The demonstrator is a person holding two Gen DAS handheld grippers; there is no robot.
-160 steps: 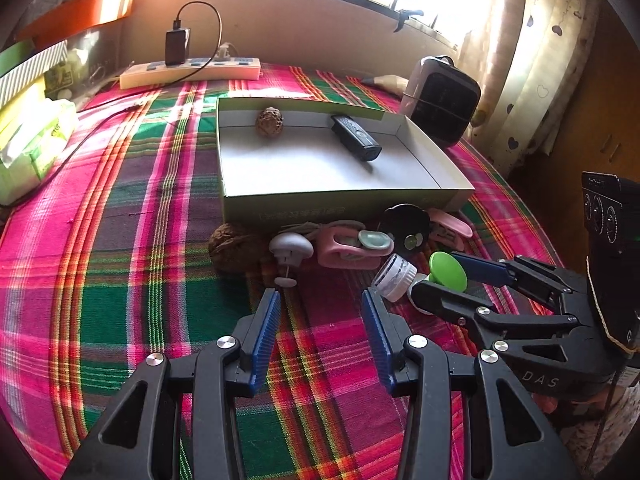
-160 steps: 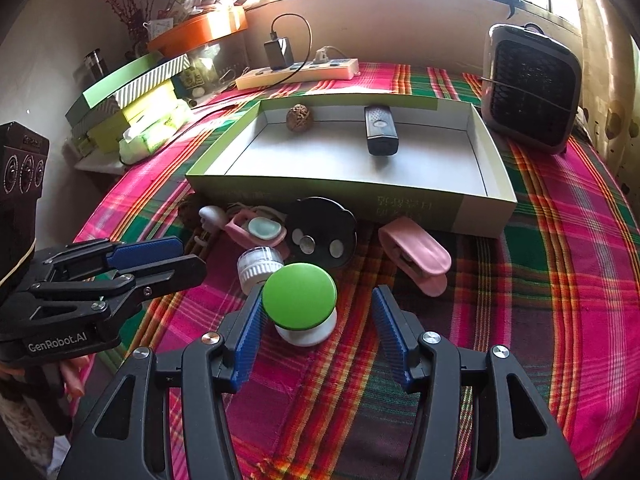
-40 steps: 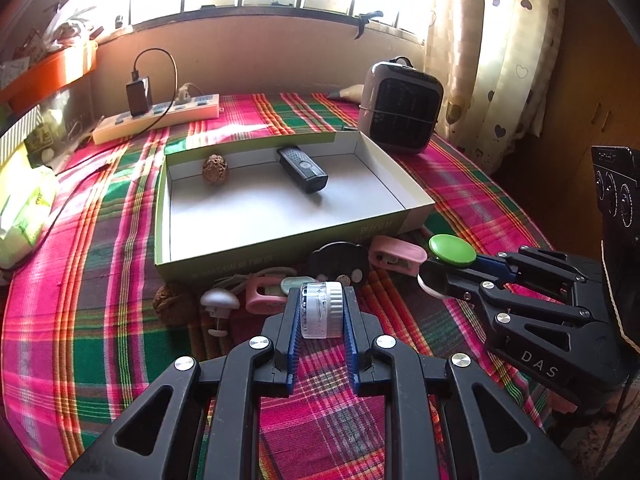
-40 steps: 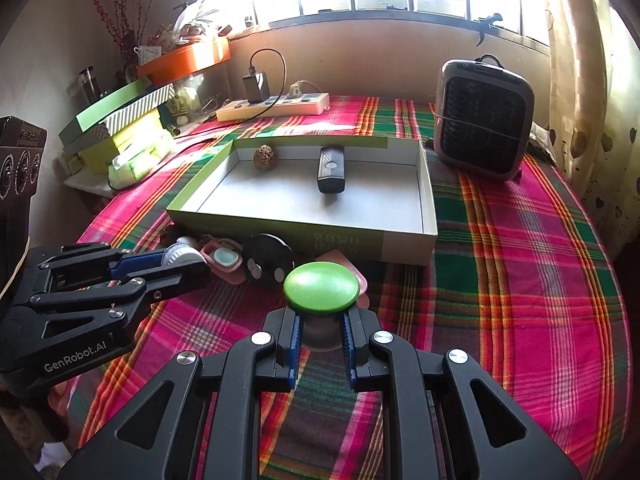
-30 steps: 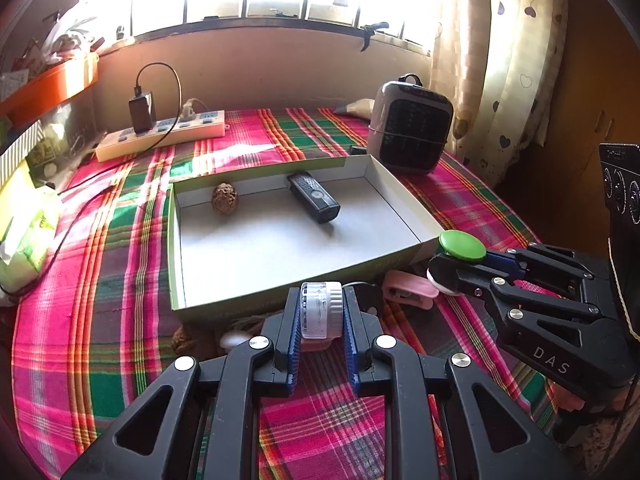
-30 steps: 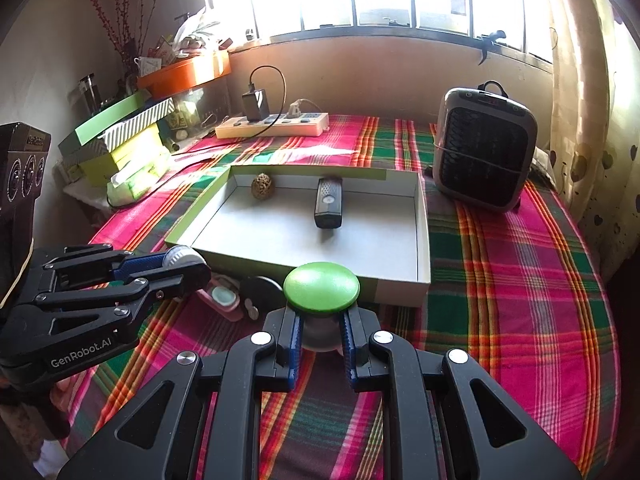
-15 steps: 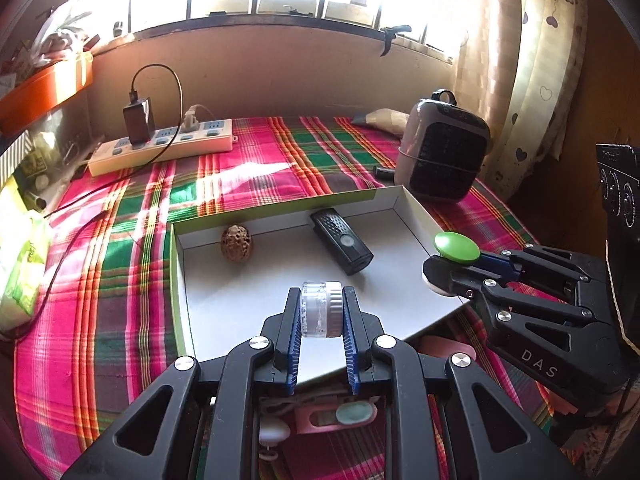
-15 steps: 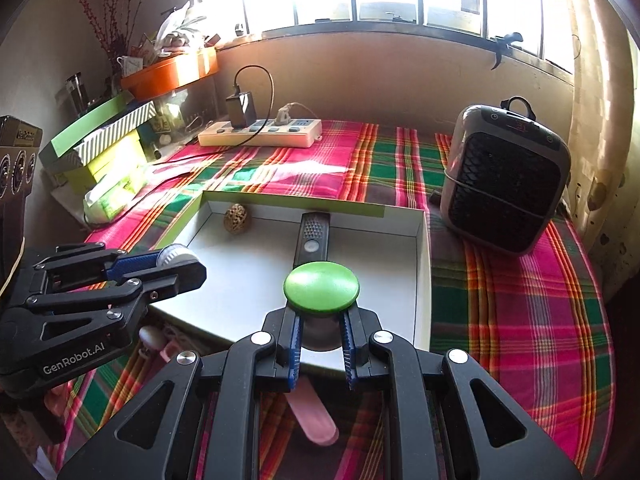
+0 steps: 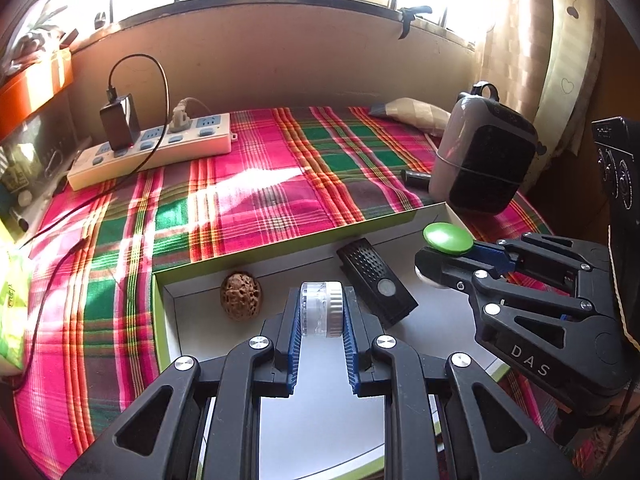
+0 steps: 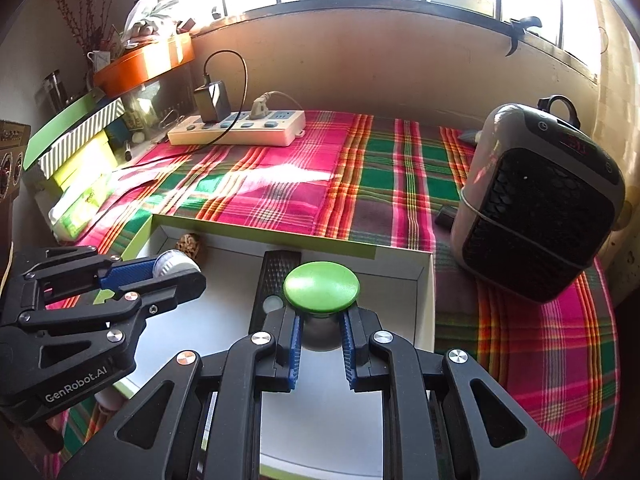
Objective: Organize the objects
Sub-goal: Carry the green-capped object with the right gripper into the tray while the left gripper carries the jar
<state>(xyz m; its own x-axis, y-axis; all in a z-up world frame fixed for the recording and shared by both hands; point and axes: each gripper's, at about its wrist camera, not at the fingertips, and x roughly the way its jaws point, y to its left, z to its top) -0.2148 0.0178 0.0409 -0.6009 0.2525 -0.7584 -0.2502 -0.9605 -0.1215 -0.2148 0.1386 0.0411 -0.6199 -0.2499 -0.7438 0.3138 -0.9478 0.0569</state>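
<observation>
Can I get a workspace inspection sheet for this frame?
Surface: plaid tablecloth, sunlit.
Job's things: shallow box holds a walnut and a black remote.
Clutter: small heater, stacked boxes.
Grippers: left tongs shut on a small clear jar; right tongs shut on a green-capped knob; both over the box.
Cables: power strip with a charger plugged in, cord trailing across the cloth.
Surroundings: window, curtain.
</observation>
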